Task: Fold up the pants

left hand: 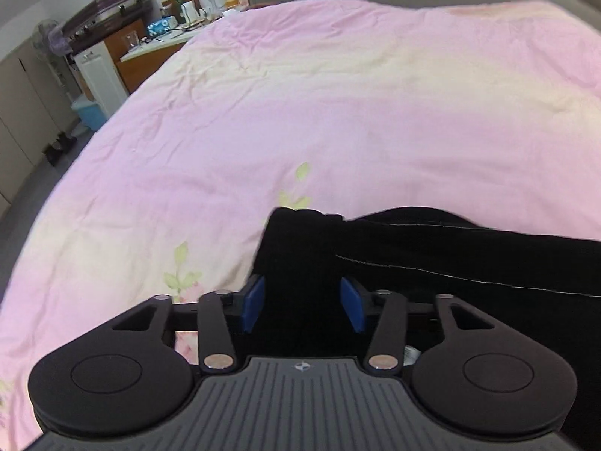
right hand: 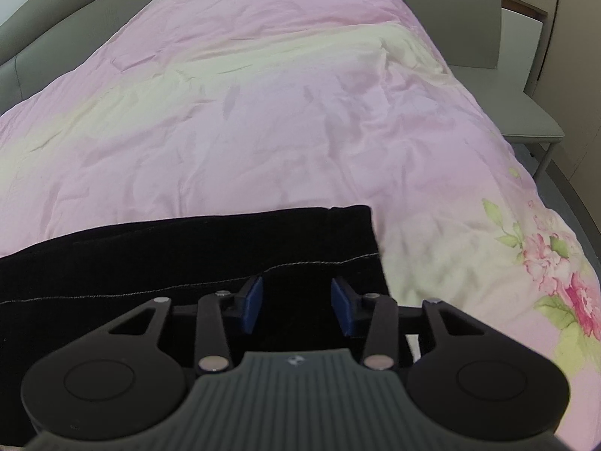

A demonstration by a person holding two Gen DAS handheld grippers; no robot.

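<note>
Left wrist view: left claw [left hand: 302, 302] spread wide, blue pads [left hand: 252, 302] apart, nothing pinched. Black cloth of the pants [left hand: 432, 255] fills the gap between the fingers and lies under them; whether the pads touch the cloth cannot be told. Left end of the pants sits just ahead of the claw, its corner squared off near a green leaf print. A thin pale seam line runs off to the right across the dark cloth. Pants lie flat on a pink bedspread [left hand: 300, 112], at its near side. Beyond the bed, far left: a wooden cabinet [left hand: 127, 60] with clutter and cables on top, a fan [left hand: 47, 37], a blue bin [left hand: 88, 112] on the floor.

Right wrist view: right claw [right hand: 296, 302] also spread, pads [right hand: 343, 304] apart, holding nothing. Same pants [right hand: 188, 248] under and between the fingers, with the right end of the cloth close by to the right of the claw. Pale stitched seam crosses just ahead of the pads. Bedspread [right hand: 281, 112] rumpled, with pale yellow patches and a pink flower print [right hand: 563, 267] at the right edge. A grey chair [right hand: 488, 37] stands beside the bed, far right. Curved grey headboard [right hand: 56, 45] at the far side.
</note>
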